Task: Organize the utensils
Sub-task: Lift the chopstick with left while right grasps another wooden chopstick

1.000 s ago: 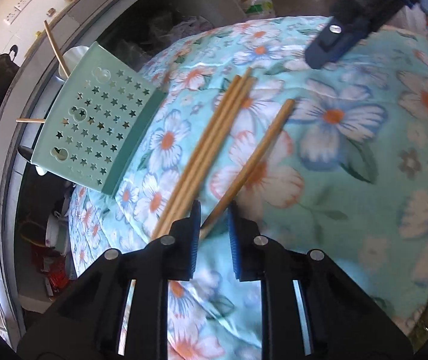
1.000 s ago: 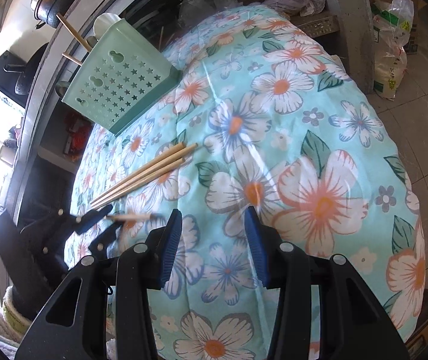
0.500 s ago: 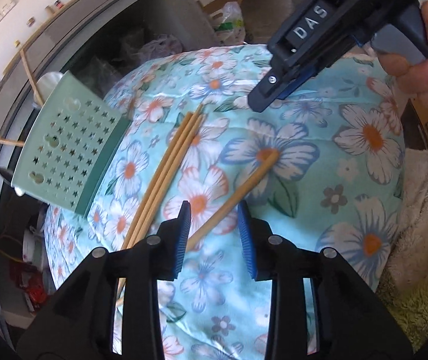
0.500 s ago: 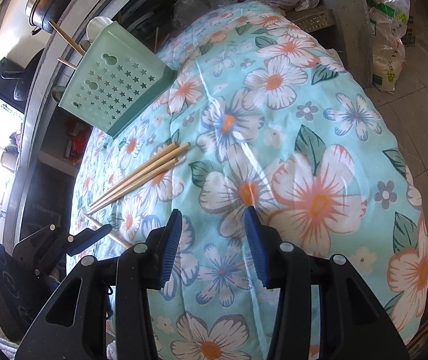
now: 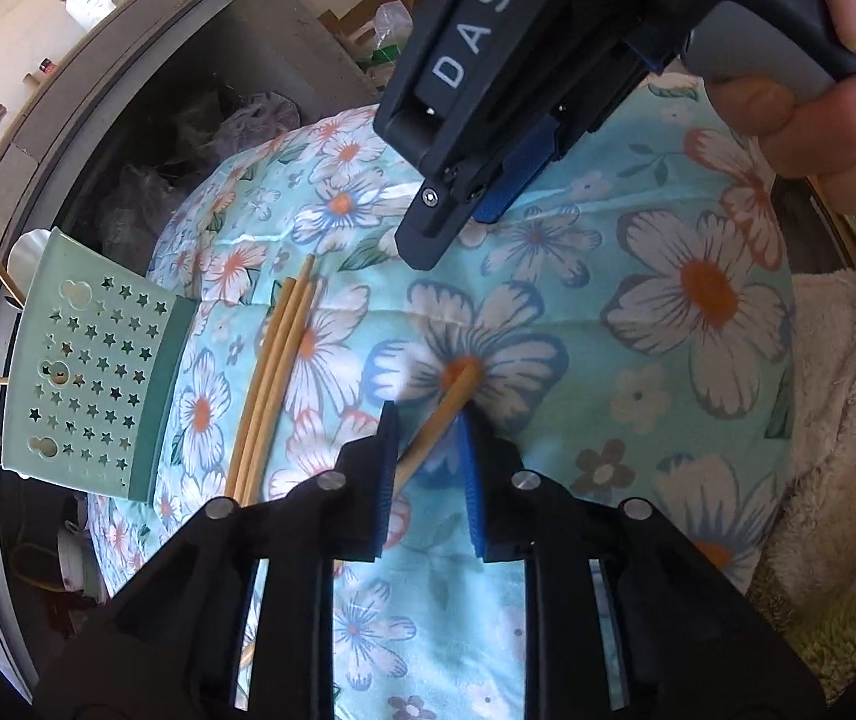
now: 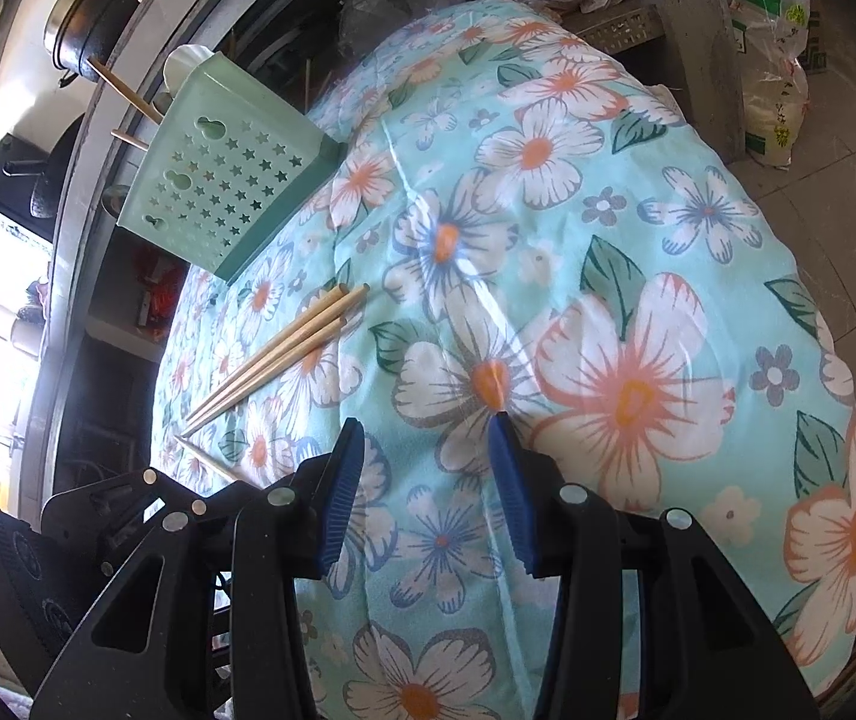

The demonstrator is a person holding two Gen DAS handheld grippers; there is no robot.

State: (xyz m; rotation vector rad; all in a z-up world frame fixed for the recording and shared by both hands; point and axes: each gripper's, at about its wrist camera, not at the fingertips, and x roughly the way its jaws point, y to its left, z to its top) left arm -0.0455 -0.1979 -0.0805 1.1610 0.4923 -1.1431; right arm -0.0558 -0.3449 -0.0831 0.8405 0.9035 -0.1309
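Left tongs just closing, 1 chopstick between pads, grip unclear; 3 chopsticks at 10 o'clock; right tongs released.

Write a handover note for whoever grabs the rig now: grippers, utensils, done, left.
Left gripper: jaws have just been closing around a single chopstick that lies between them; can't tell if the pads press it yet.
Right gripper: open, empty, above the floral tablecloth.
Three chopsticks lie bundled on the cloth, between the left gripper and the green utensil holder at the table's edge.
Done: two chopsticks stick out of the holder.
Left: secure the single chopstick and put it in the holder, then the three.
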